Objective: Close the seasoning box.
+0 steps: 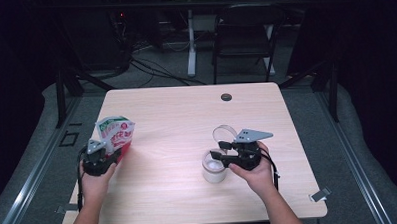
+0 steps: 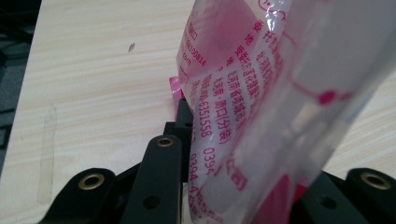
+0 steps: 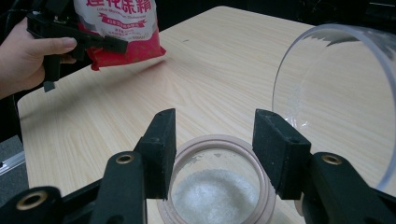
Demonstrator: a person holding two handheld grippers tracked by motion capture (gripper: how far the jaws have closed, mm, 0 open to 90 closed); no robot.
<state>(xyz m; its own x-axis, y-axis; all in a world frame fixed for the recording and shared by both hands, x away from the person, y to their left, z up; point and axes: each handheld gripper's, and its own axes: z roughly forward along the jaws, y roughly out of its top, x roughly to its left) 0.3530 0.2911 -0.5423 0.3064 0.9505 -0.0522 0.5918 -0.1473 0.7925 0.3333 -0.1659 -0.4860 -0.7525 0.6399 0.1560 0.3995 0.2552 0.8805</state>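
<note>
A red and white printed pouch (image 1: pixel 116 134) is held upright over the table's left side, with my left gripper (image 1: pixel 109 155) shut on its lower part. In the left gripper view the pouch (image 2: pixel 280 93) hides the right jaw, and the left finger (image 2: pixel 161 172) presses against it. A glass jar (image 1: pixel 214 167) with white powder stands at the front right, its clear lid (image 1: pixel 224 133) swung open behind it. My right gripper (image 1: pixel 219 158) hovers open just over the jar's mouth (image 3: pixel 217 186), its pads either side of the rim. The lid (image 3: pixel 341 93) stands at the right of that view.
The light wooden table (image 1: pixel 186 117) has a round cable hole (image 1: pixel 226 97) near its far edge. A metal clip (image 1: pixel 320 194) sits at the front right corner. Behind the table stand a dark chair (image 1: pixel 246 38) and a white desk leg (image 1: pixel 190 42).
</note>
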